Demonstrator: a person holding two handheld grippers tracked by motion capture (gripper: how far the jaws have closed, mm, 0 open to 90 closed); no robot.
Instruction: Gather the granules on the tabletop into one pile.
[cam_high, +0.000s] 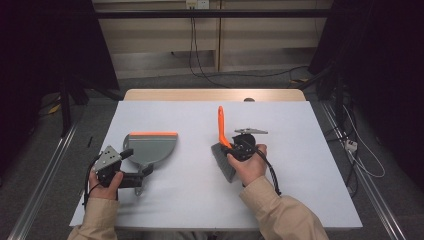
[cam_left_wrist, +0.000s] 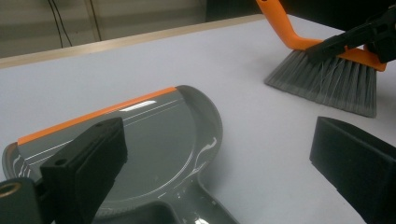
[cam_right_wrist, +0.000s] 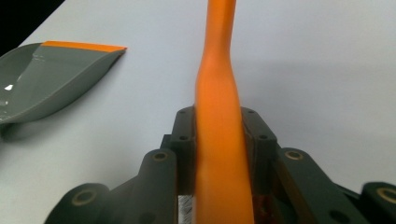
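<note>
A grey dustpan (cam_high: 152, 145) with an orange lip lies flat on the left half of the table. My left gripper (cam_high: 136, 167) sits at the pan's near end. Its jaws stand wide open on either side of the dustpan (cam_left_wrist: 159, 140) where the handle begins, and the pads are off it. A brush (cam_high: 220, 125) with an orange handle and grey bristles (cam_high: 223, 164) is right of centre, bristles down near the table and handle pointing away. My right gripper (cam_high: 242, 146) is shut on the orange handle (cam_right_wrist: 217, 93) just above the bristles (cam_left_wrist: 327, 81).
The white table top (cam_high: 300, 165) has bare room to the right and in front of both hands. A wooden strip (cam_high: 215, 95) runs along its far edge. Cables trail over the floor beyond and to the right.
</note>
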